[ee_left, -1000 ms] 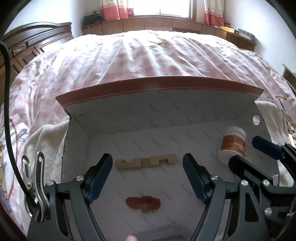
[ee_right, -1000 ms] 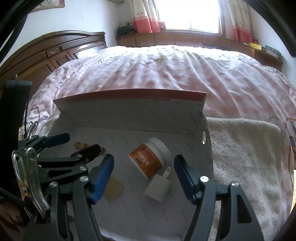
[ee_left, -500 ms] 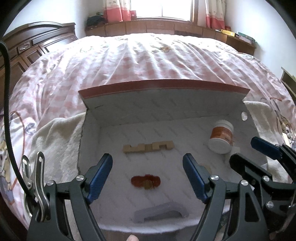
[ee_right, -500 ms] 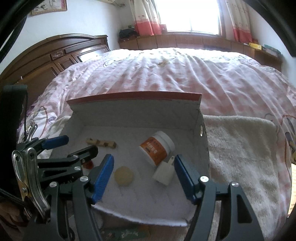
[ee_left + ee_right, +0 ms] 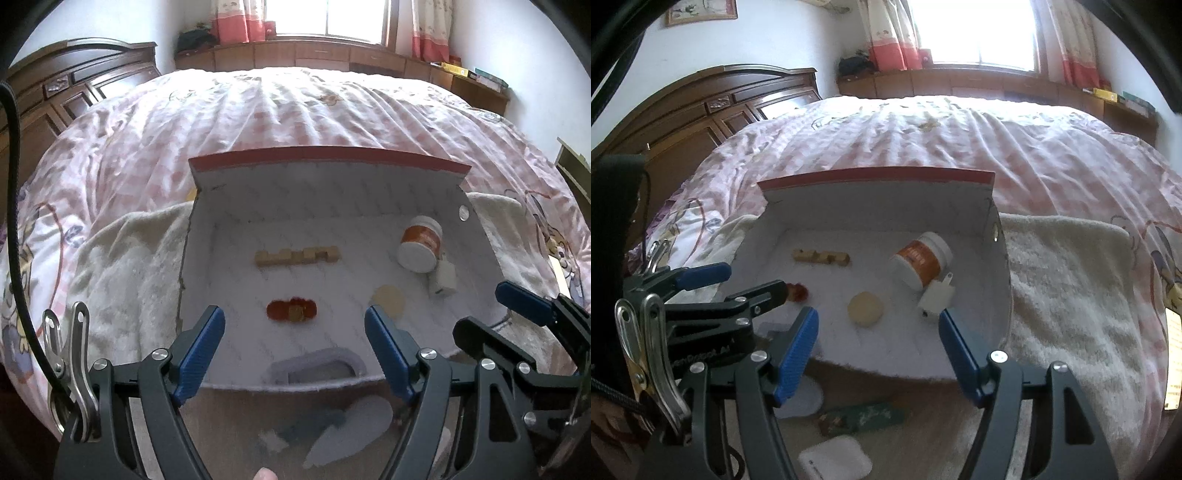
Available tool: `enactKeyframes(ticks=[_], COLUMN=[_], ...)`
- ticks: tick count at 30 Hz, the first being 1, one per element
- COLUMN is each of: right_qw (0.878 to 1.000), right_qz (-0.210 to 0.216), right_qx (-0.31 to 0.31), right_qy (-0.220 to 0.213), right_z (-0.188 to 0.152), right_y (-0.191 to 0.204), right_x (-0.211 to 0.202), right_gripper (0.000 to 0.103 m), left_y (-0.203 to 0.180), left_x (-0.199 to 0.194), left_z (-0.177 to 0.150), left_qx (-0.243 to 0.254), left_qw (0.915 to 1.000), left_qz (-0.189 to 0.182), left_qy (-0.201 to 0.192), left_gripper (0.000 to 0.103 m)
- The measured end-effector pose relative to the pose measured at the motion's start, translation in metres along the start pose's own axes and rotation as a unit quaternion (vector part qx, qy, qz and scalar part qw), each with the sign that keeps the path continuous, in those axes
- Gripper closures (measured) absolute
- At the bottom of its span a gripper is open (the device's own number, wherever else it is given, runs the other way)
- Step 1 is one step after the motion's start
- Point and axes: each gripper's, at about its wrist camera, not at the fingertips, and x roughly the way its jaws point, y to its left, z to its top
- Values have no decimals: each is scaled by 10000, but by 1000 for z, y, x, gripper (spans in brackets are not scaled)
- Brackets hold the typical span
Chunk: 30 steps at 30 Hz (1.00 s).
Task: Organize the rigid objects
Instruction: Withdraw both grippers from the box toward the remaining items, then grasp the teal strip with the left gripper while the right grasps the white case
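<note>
Both hand-held grippers have drawn back and up from the box since a second ago, so its near edge and the floor below now show at the bottom of each view.

The left hand-held gripper has its jaws wide apart with nothing between them. The right hand-held gripper is also parted and holds nothing.

The white box sits on a towel on the bed, mid-frame. Inside it lie a wooden block strip at centre, a red piece below it, a grey handle-shaped piece by the near edge, and to the right an orange jar on its side, a small white plug touching it, and a pale disc.

Judging by this, the sorting looks largely done. A few things remain on the floor, possibly still to gather.
</note>
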Motion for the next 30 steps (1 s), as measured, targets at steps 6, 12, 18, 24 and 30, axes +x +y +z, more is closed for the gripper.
enactKeyframes(ticks=[6, 12, 18, 24, 30], right_qw=[10000, 9999, 9997, 9993, 9990], right_qz=[12, -3, -24, -96, -99], right_qx=[-19, 43, 179, 249, 236], right_qy=[55, 105, 184, 273, 359], right_z=[-14, -28, -46, -67, -90], right_y=[7, 10, 6, 4, 5], right_x=[-10, -18, -24, -29, -29], right_gripper=[32, 32, 32, 32, 32], left_y=[2, 9, 20, 31, 38], left_x=[-9, -20, -26, -29, -25], left_z=[-13, -31, -50, -71, -96], left_qx=[-47, -143, -312, -418, -502], left_qw=[10000, 9999, 9993, 9987, 9977], left_qz=[-3, 21, 27, 47, 50], left_qy=[64, 91, 180, 286, 457], left_gripper=[23, 23, 23, 23, 23])
